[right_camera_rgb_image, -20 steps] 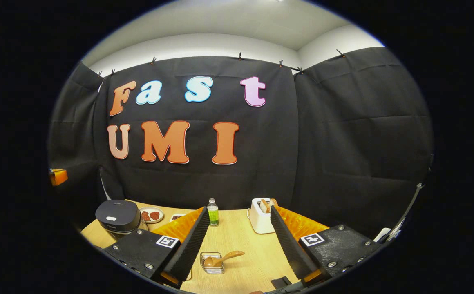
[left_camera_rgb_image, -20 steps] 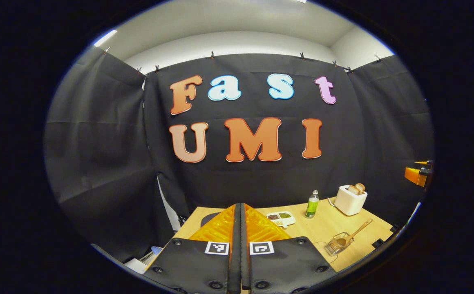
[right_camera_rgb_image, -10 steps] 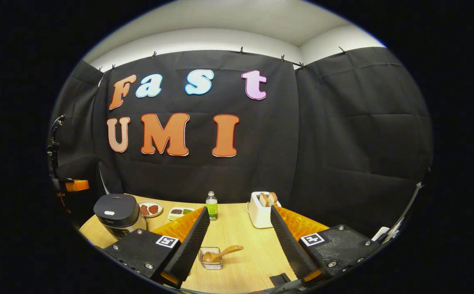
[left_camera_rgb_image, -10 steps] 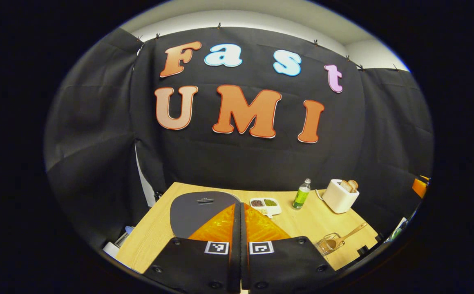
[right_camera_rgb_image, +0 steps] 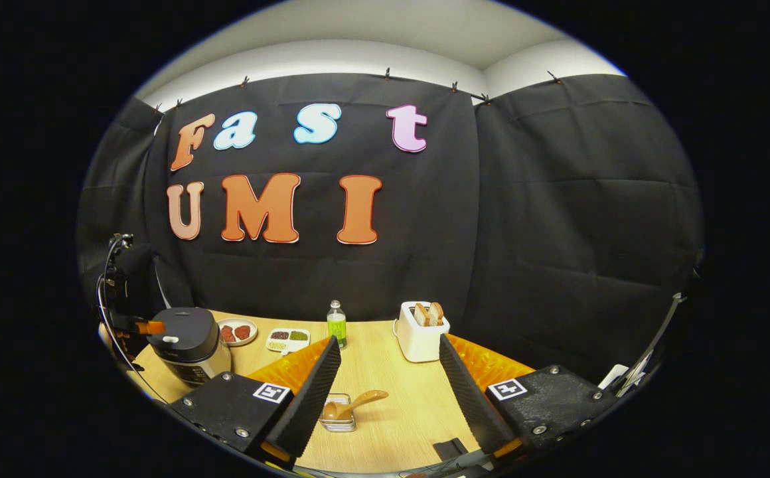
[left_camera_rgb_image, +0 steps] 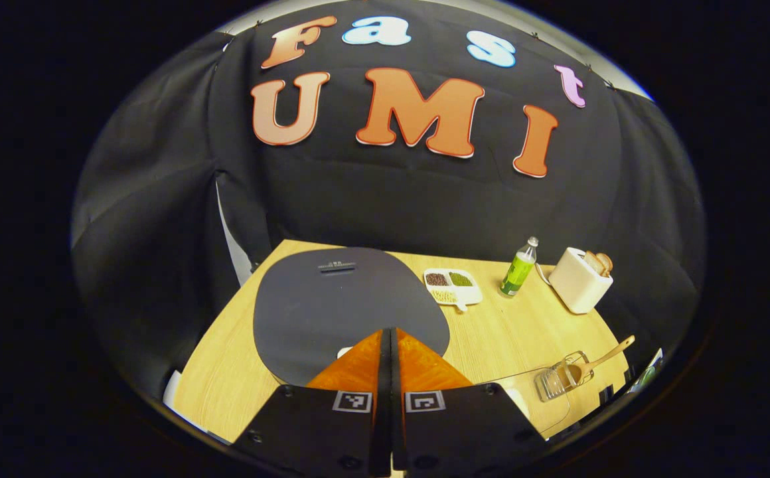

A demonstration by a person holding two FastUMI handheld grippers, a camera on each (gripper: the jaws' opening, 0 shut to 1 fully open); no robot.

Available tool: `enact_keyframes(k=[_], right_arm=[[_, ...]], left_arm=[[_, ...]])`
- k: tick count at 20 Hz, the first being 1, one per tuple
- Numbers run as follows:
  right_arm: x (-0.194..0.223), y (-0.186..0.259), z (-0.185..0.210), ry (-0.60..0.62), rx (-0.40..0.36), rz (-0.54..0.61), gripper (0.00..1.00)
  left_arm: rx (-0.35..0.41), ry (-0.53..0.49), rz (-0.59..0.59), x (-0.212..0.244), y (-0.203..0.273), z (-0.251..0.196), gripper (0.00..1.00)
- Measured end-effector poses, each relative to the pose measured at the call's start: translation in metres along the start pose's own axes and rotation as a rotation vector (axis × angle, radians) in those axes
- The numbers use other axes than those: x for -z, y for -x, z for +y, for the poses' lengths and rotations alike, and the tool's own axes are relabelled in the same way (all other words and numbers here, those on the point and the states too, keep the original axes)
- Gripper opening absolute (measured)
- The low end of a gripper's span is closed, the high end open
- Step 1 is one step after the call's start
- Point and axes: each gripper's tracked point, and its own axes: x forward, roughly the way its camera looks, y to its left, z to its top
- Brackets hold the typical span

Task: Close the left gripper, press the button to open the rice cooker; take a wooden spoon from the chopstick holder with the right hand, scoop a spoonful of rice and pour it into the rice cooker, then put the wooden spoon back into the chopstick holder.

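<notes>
Since a second ago the left hand-held gripper [left_camera_rgb_image: 388, 338] has tipped down and closed in on the rice cooker [left_camera_rgb_image: 348, 309], whose dark lid now spreads wide just beyond its fingers, where before only a sliver showed. Its two fingers are pressed together with nothing between them, tips over the near edge of the lid at 6 o'clock, beside a small pale patch (probably the release button, though too little shows to be sure).

From the right gripper view the rice cooker [right_camera_rgb_image: 189, 342] stands at the bench's [right_camera_rgb_image: 385, 425] 9 o'clock side, lid down, with the left hand-held gripper [right_camera_rgb_image: 153, 326] at its top. It looks heavy and rigid, so I judge a firm push on the button should not shift it.

The right hand-held gripper [right_camera_rgb_image: 385, 358] is spread wide and empty. Between its fingers, toward 6 o'clock, lies the wooden spoon [right_camera_rgb_image: 352, 405], bowl in the chopstick holder [right_camera_rgb_image: 338, 419], handle jutting to 3 o'clock. Light and stiff, it is best pinched along that free handle.
</notes>
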Motion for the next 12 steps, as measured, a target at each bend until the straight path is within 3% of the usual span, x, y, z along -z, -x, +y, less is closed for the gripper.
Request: enact_keyframes(k=[1, 7, 10, 11, 12], right_arm=[[0.001, 0.001, -0.001, 0.001, 0.003, 0.004, 0.93], [0.009, 0.005, -0.010, -0.003, 0.019, 0.022, 0.93], [0.013, 0.004, -0.014, 0.001, 0.026, 0.029, 0.93], [0.014, 0.004, -0.015, 0.001, 0.028, 0.034, 0.93], [0.017, 0.004, -0.015, -0.001, 0.025, 0.042, 0.93]], left_arm=[[-0.009, -0.005, 0.001, 0.000, -0.003, 0.002, 0.05], [-0.025, -0.013, 0.029, 0.014, -0.018, 0.015, 0.05], [-0.008, -0.006, 0.026, 0.019, -0.019, 0.015, 0.05], [0.001, -0.007, 0.045, 0.022, -0.019, 0.015, 0.01], [0.014, 0.001, 0.040, 0.023, -0.020, 0.016, 0.05]])
